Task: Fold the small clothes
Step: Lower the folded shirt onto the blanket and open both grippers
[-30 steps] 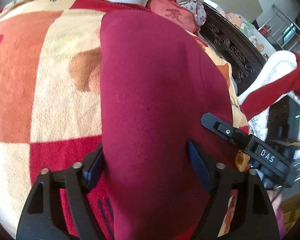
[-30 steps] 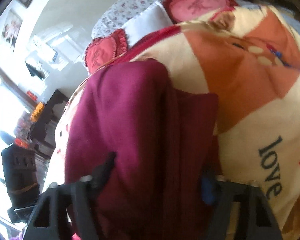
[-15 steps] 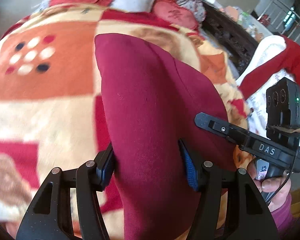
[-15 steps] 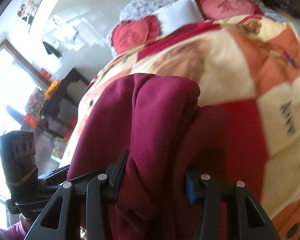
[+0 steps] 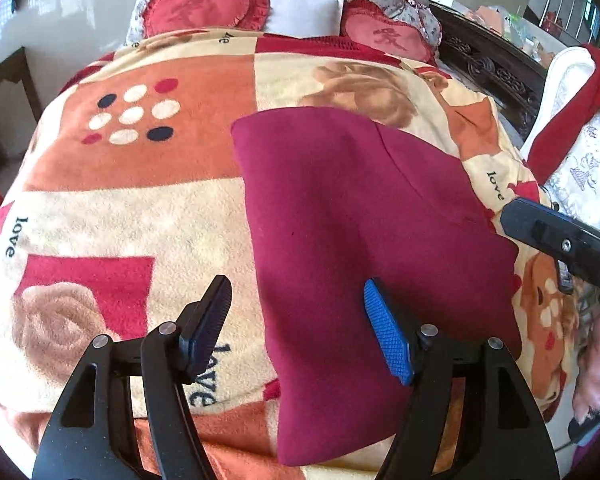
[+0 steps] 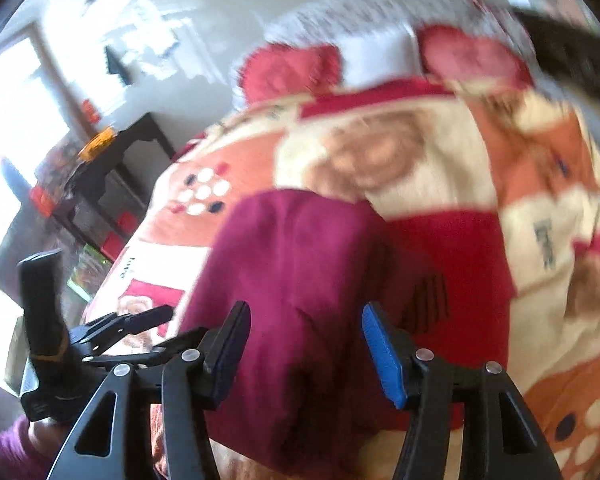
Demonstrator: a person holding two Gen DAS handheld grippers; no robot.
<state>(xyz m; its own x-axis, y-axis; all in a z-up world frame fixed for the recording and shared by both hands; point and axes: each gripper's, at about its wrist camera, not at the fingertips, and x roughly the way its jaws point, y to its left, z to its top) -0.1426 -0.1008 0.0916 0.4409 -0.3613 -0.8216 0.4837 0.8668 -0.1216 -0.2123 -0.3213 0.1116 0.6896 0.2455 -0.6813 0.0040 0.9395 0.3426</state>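
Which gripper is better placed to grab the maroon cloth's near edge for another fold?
Probably the left gripper: open, sharply in view, its blue pad beside the maroon cloth. The right gripper view is blurred.

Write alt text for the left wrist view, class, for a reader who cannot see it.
A folded maroon garment lies flat on a patchwork fleece blanket covering a bed, with the open left gripper poised above its near edge, holding nothing. Heart-shaped red cushions sit at the head of the bed, and part of the right gripper enters from the right.
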